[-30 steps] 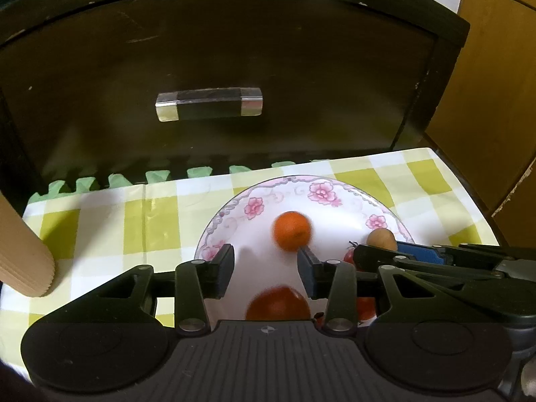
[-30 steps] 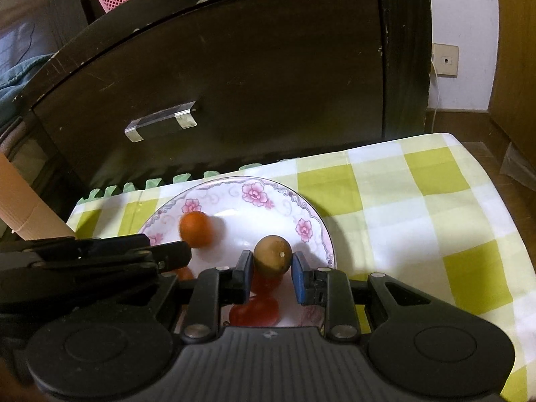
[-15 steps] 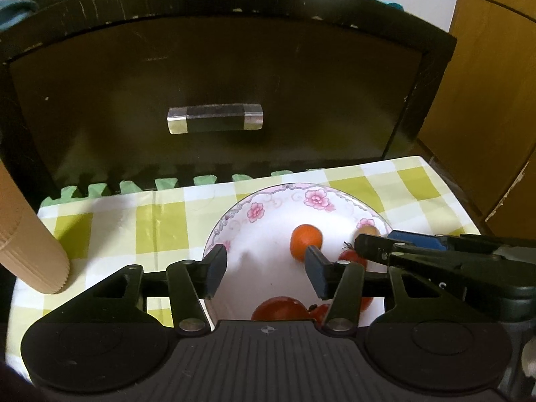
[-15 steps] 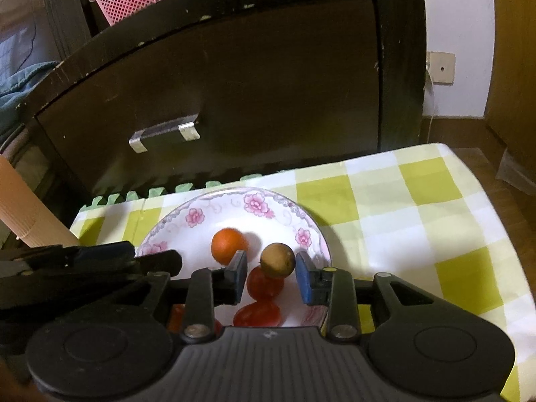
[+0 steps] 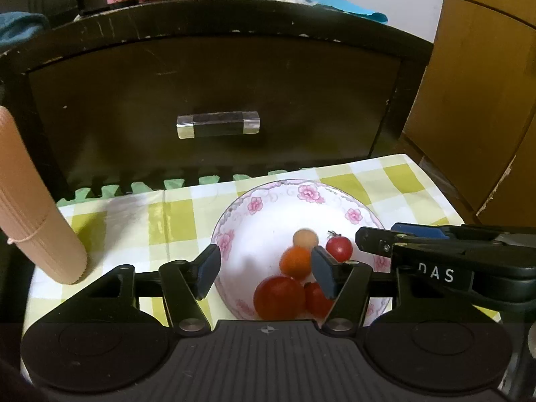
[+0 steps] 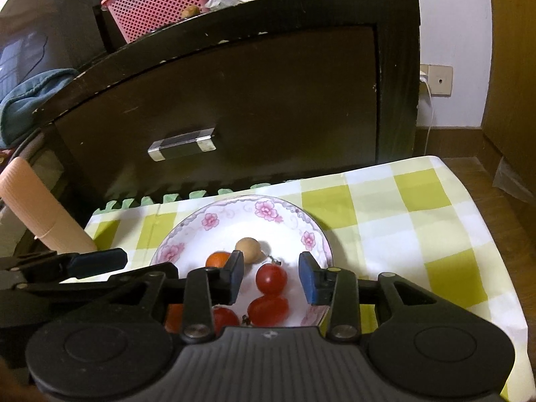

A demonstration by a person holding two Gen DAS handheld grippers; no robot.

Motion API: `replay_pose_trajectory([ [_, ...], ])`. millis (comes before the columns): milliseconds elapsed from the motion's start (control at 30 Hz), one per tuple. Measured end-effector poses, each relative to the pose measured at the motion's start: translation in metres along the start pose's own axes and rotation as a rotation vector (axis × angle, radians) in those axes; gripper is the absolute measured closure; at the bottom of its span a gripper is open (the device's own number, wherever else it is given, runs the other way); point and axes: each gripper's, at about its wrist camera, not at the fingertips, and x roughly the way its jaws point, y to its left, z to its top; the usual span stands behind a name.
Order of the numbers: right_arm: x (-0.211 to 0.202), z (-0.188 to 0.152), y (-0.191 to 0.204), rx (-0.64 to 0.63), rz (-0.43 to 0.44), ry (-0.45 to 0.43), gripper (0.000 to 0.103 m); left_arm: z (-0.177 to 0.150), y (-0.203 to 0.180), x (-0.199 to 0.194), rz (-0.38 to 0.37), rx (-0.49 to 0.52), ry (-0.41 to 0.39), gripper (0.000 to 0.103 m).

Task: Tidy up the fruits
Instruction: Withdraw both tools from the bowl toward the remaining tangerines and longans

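A white plate with pink flowers [image 5: 268, 194] [image 6: 231, 214] lies on the yellow checked cloth. On it lie a brown longan [image 5: 305, 238] [image 6: 248, 249], a small orange [image 5: 295, 262] [image 6: 217, 259] and several red tomatoes [image 5: 279, 296] [image 6: 270, 278]. My left gripper [image 5: 264, 269] is open and empty above the plate's near side. My right gripper [image 6: 270, 276] is open and empty above the tomatoes; it also shows in the left wrist view [image 5: 435, 251].
A dark cabinet with a clear handle [image 5: 217, 129] [image 6: 182, 144] stands right behind the table. A tan ribbed roll [image 5: 37, 221] [image 6: 43, 214] leans at the left. A pink basket [image 6: 160, 3] sits on the cabinet. The cloth [image 6: 418, 221] reaches the table's right edge.
My right gripper opened and let the longan go onto the plate. Both grippers drew back and up from the plate. The orange rolled nearer the tomatoes.
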Motion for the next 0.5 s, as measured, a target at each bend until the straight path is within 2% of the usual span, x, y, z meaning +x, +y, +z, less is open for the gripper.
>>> replay_pose_trajectory([
  [500,-0.034,-0.033,0.012,-0.019,0.031,0.017,0.063,-0.035,0.002,-0.031,-0.001,0.051,0.032,0.032],
])
